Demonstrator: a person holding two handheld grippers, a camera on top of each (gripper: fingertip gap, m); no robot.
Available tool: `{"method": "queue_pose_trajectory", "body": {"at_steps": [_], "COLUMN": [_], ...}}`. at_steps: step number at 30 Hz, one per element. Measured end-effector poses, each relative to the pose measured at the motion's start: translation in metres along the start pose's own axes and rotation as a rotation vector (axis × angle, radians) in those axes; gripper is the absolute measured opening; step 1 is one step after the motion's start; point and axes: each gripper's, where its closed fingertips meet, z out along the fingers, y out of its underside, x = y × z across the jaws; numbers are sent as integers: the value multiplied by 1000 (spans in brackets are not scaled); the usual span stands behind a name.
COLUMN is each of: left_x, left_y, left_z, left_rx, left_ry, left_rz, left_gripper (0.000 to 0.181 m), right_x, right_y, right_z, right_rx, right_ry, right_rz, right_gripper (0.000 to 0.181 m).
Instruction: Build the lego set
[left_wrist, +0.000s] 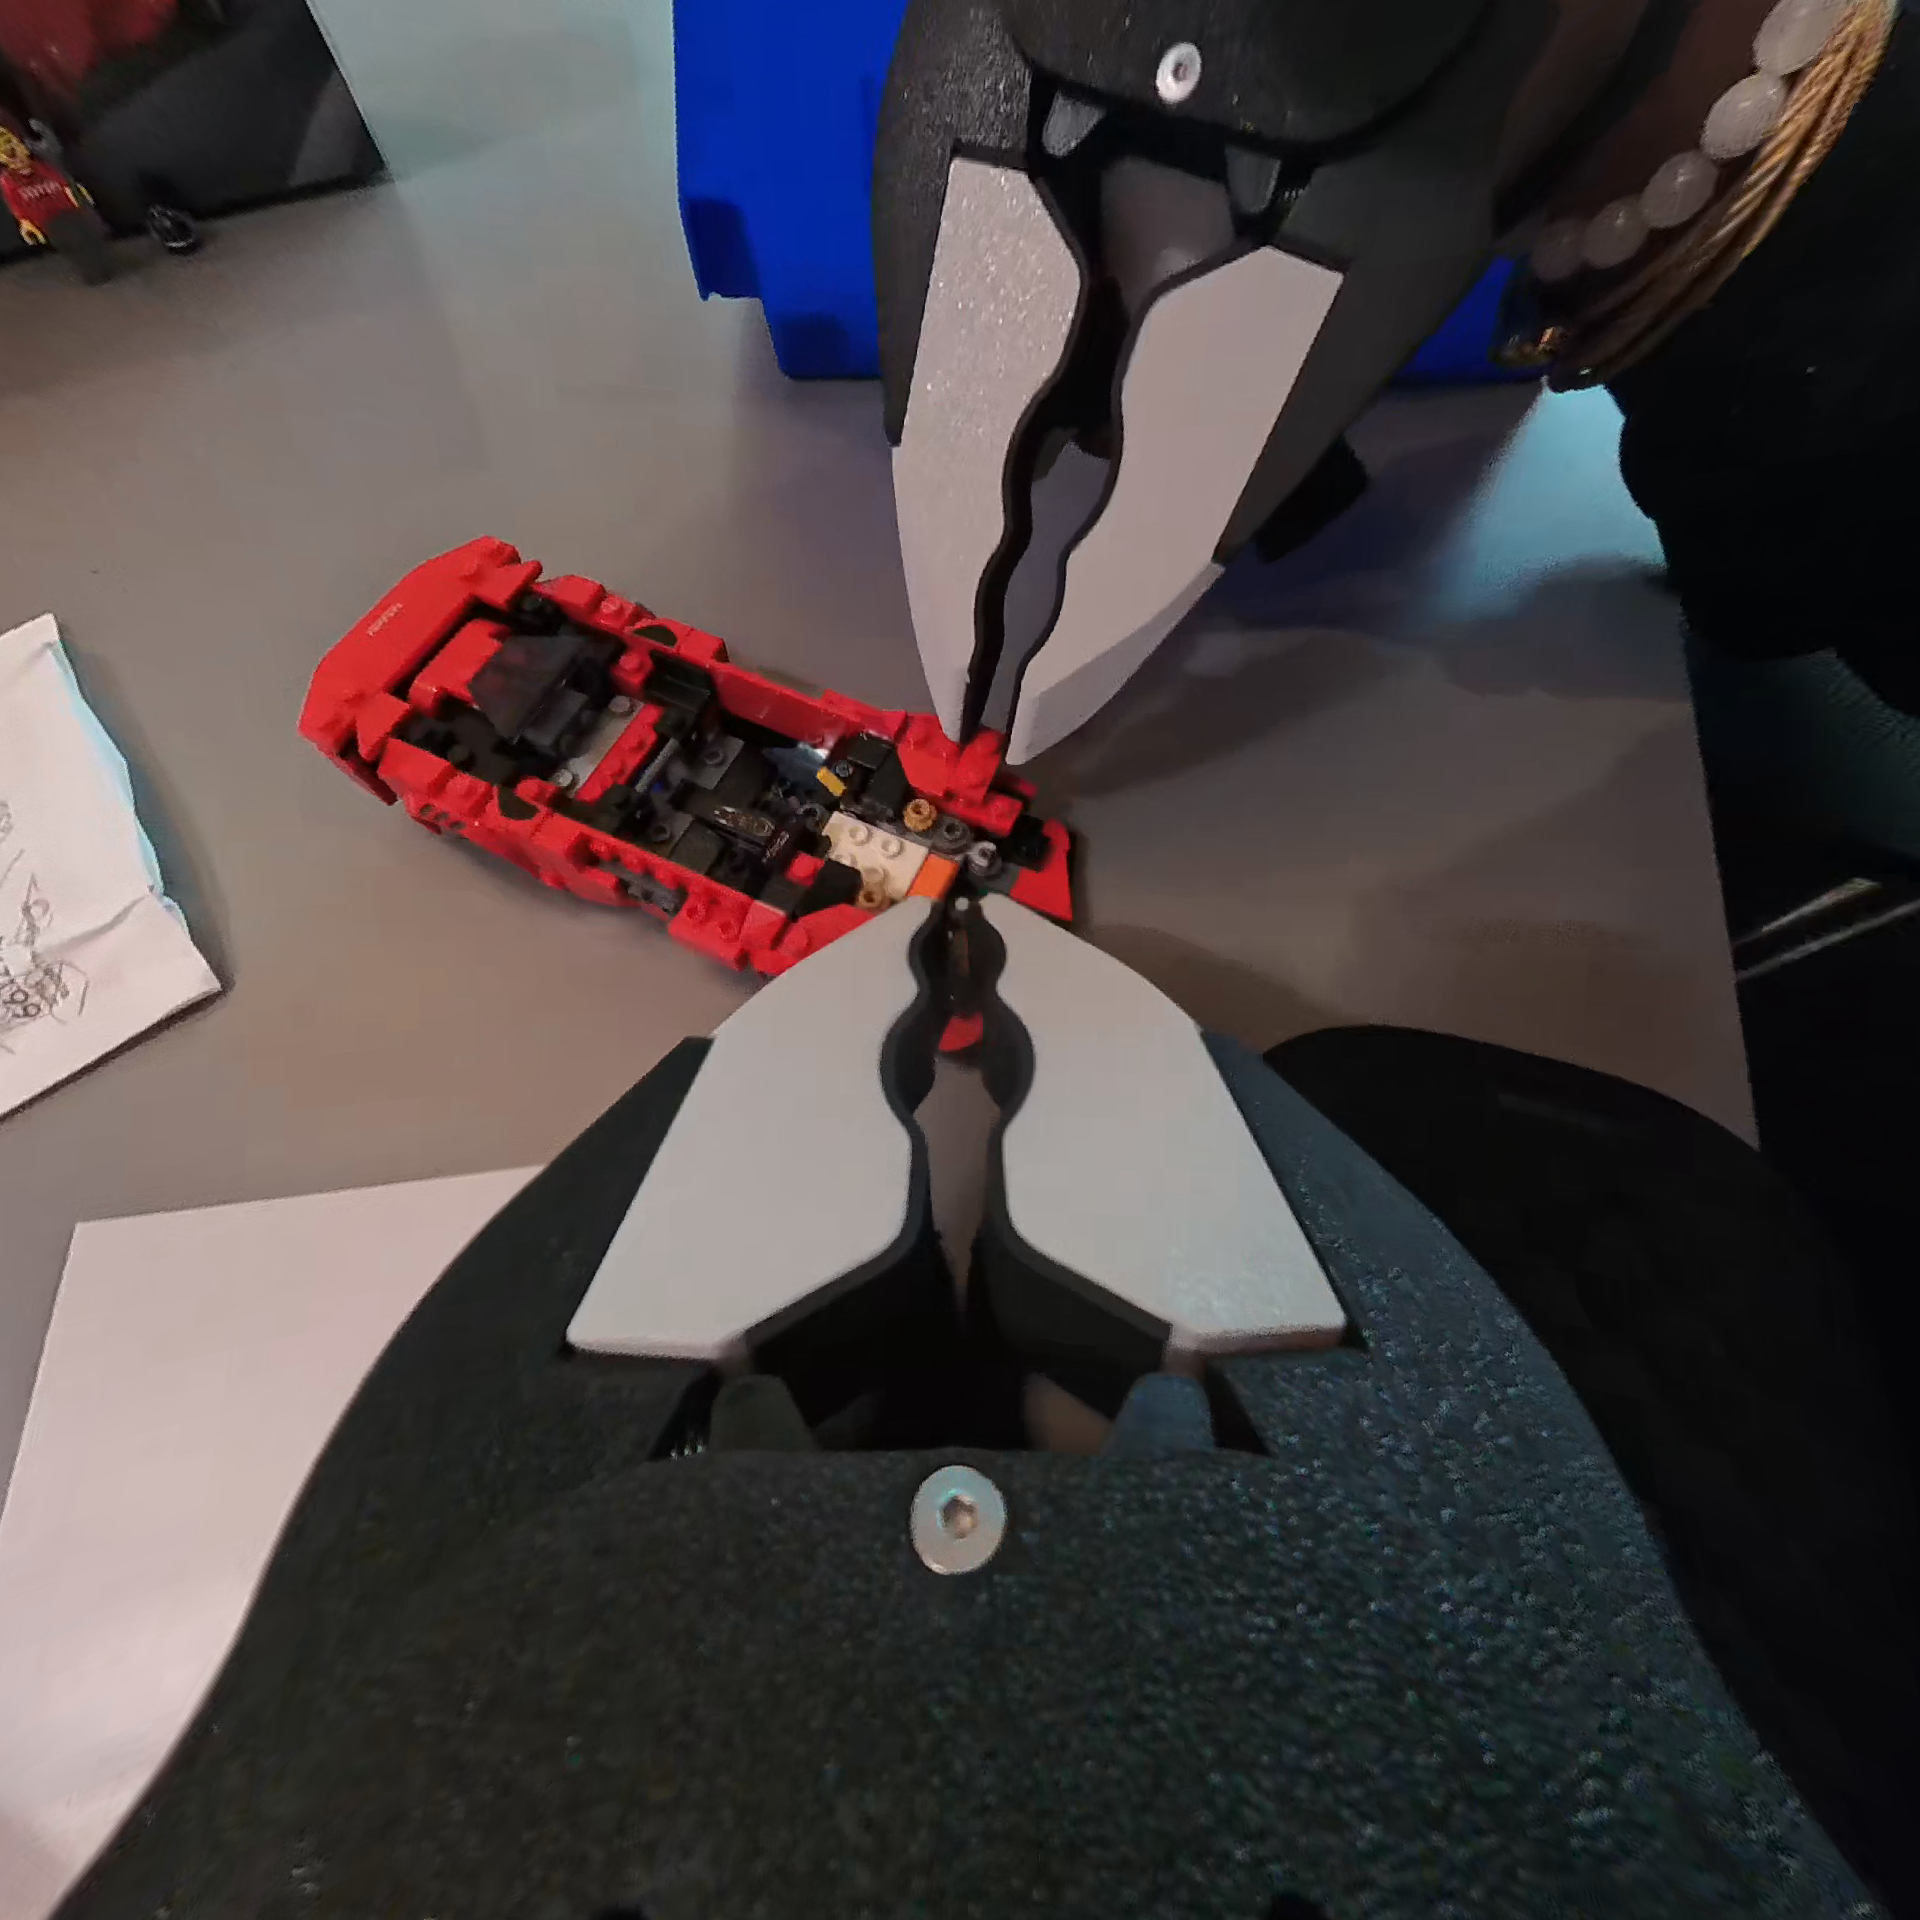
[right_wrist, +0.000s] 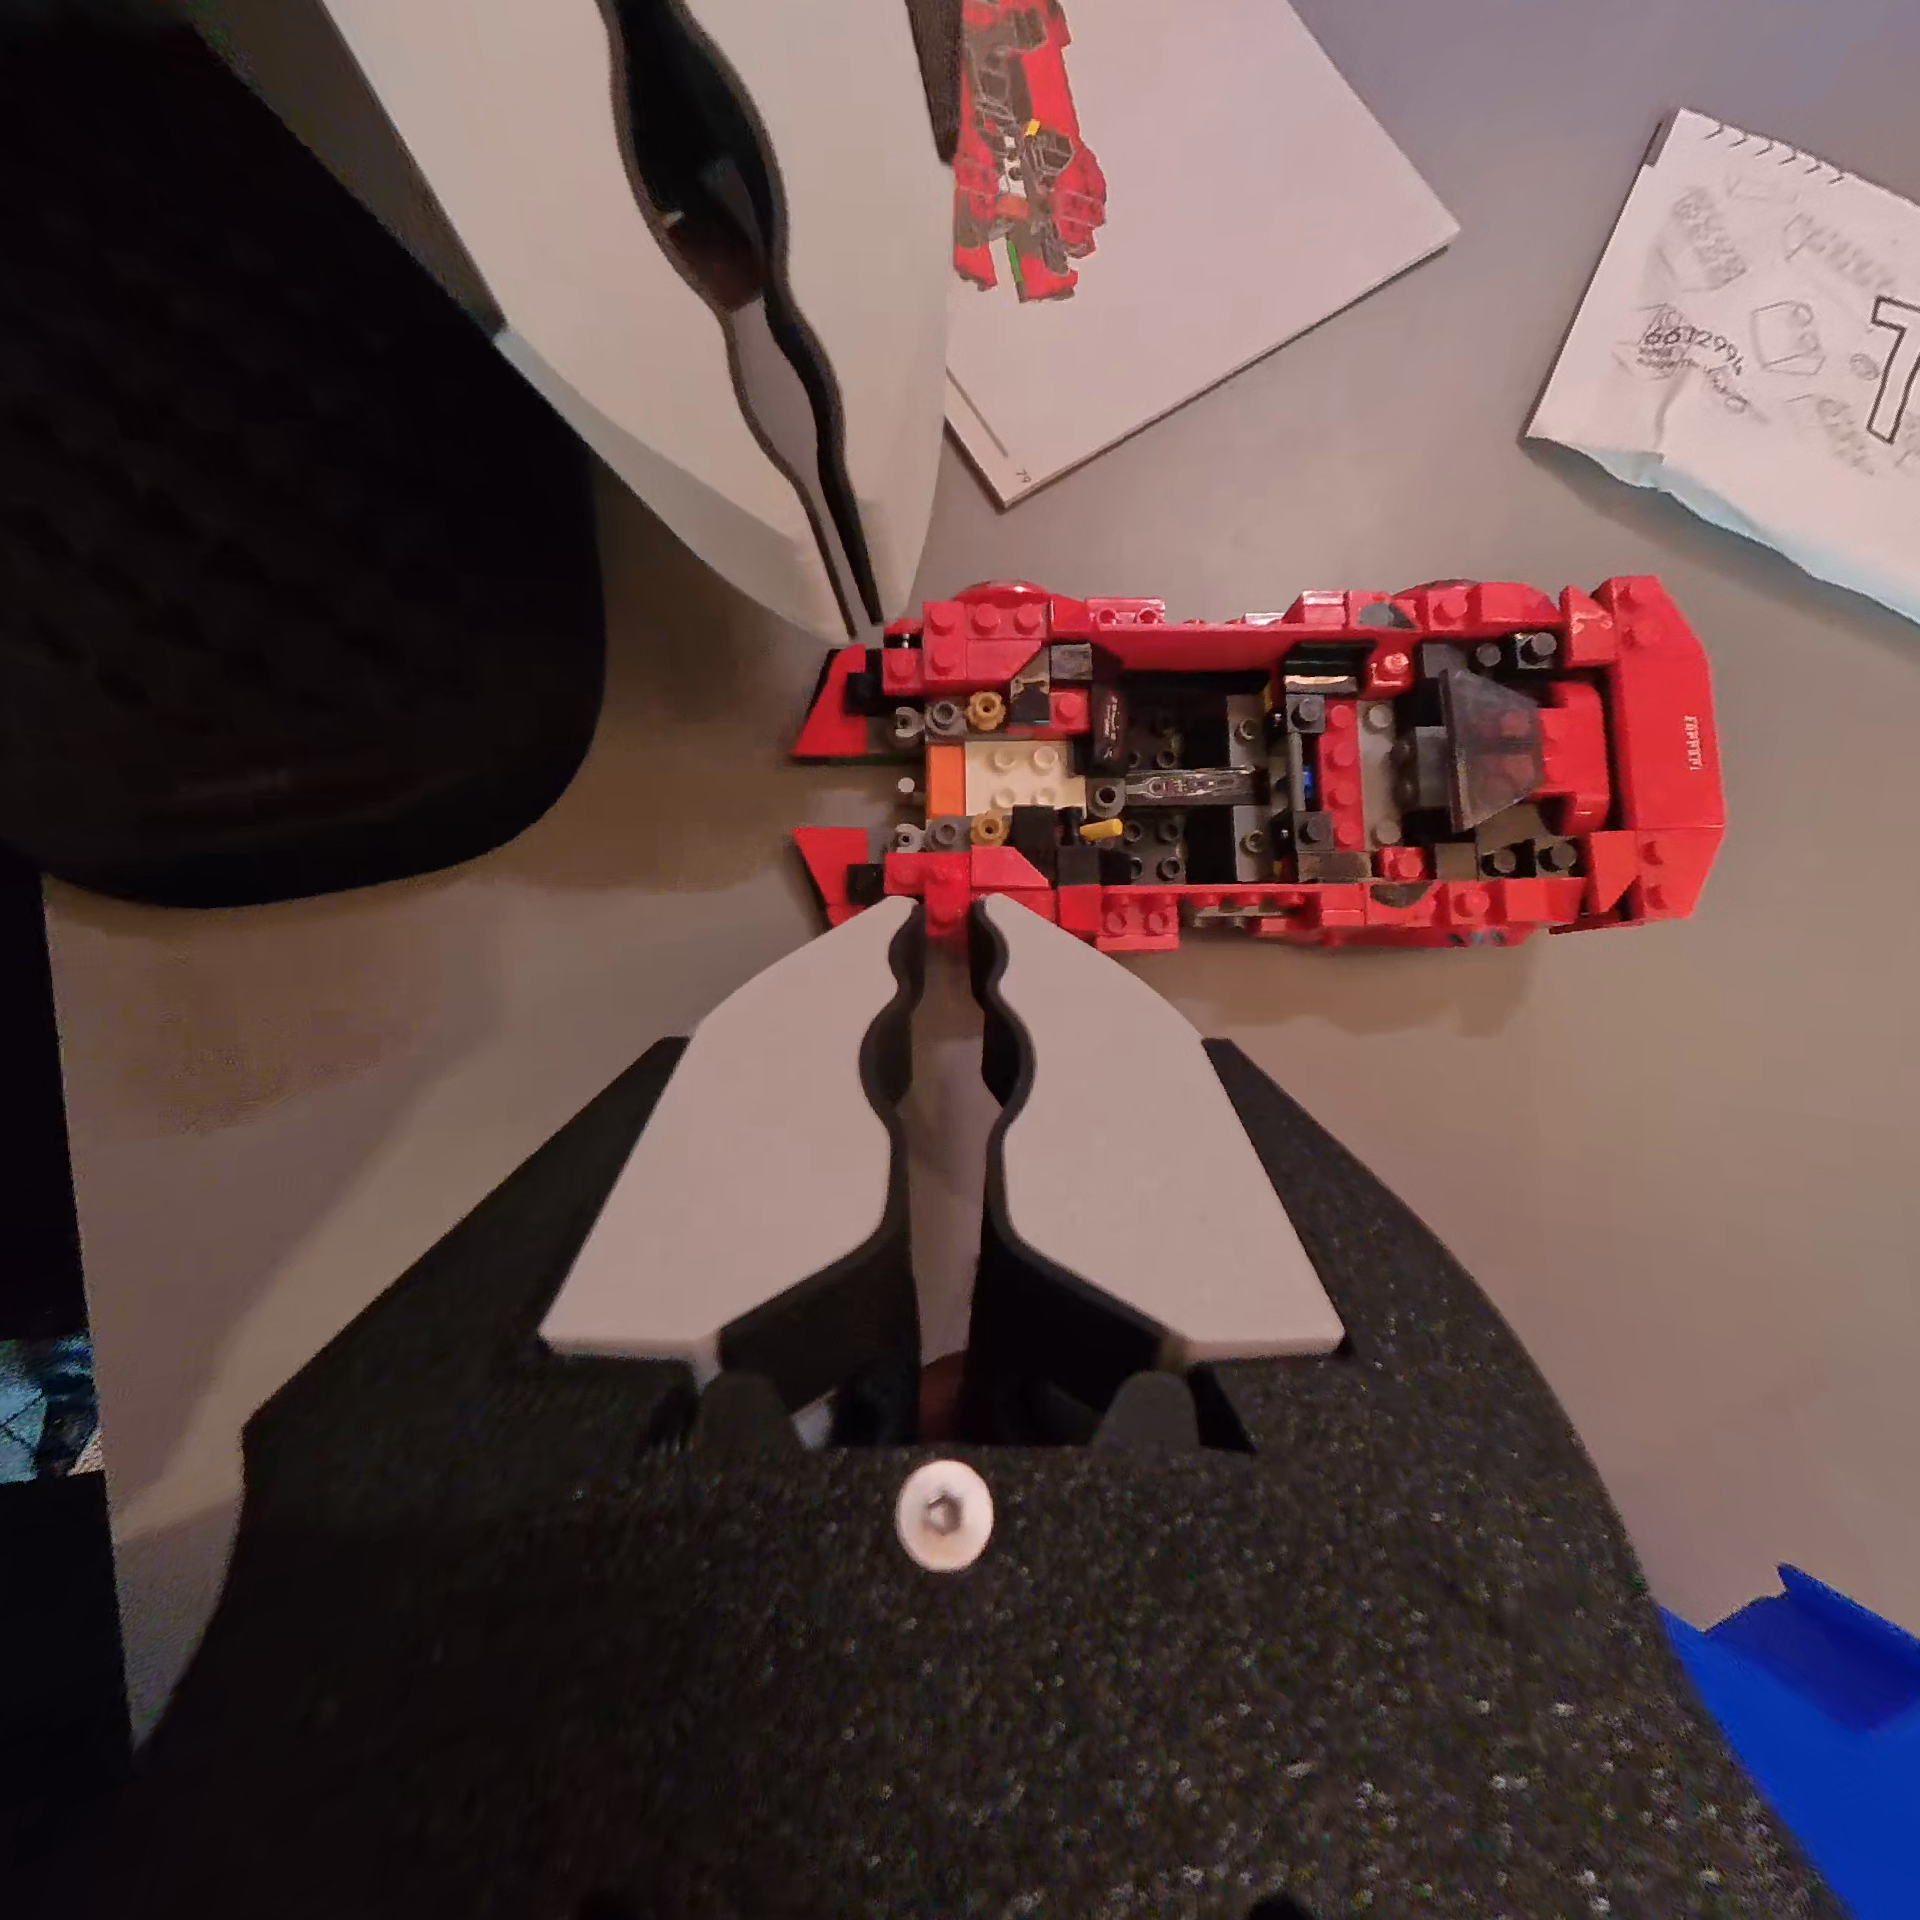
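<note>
A partly built red and black lego car (left_wrist: 623, 748) lies on the grey table; its open studded inside also shows in the right wrist view (right_wrist: 1299, 769). My right gripper (right_wrist: 945, 912) is shut on a small red brick (right_wrist: 943, 896) on the car's side wall at the front end; it comes in from above in the left wrist view (left_wrist: 982, 738). My left gripper (left_wrist: 951, 909) is closed down on the opposite front corner of the car, with black and red parts showing in its gap. It shows at the top left in the right wrist view (right_wrist: 868, 623).
An open instruction booklet (right_wrist: 1195, 312) and a crumpled white paper bag (right_wrist: 1766, 343) lie beyond the car. A blue bin (left_wrist: 779, 187) stands behind the right gripper. A minifigure (left_wrist: 42, 197) and a loose wheel (left_wrist: 171, 229) sit at the far left. A wrist with bracelets (left_wrist: 1714, 187) holds the right gripper. About 5 centimetres separates my left fingertips from my right.
</note>
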Motion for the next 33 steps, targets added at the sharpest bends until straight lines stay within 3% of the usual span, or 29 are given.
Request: {"method": "queue_pose_trajectory", "body": {"at_steps": [10, 33], "left_x": [-1, 1], "left_y": [-7, -11], "left_z": [29, 40], "left_rx": [-111, -134], "left_ry": [2, 23], "left_rz": [53, 138], "left_gripper": [1, 0], "right_x": [0, 1], "right_y": [-1, -3], "right_z": [1, 2], "right_rx": [-8, -30], "right_ry": [5, 2], "right_rz": [0, 46], "right_gripper": [8, 8]}}
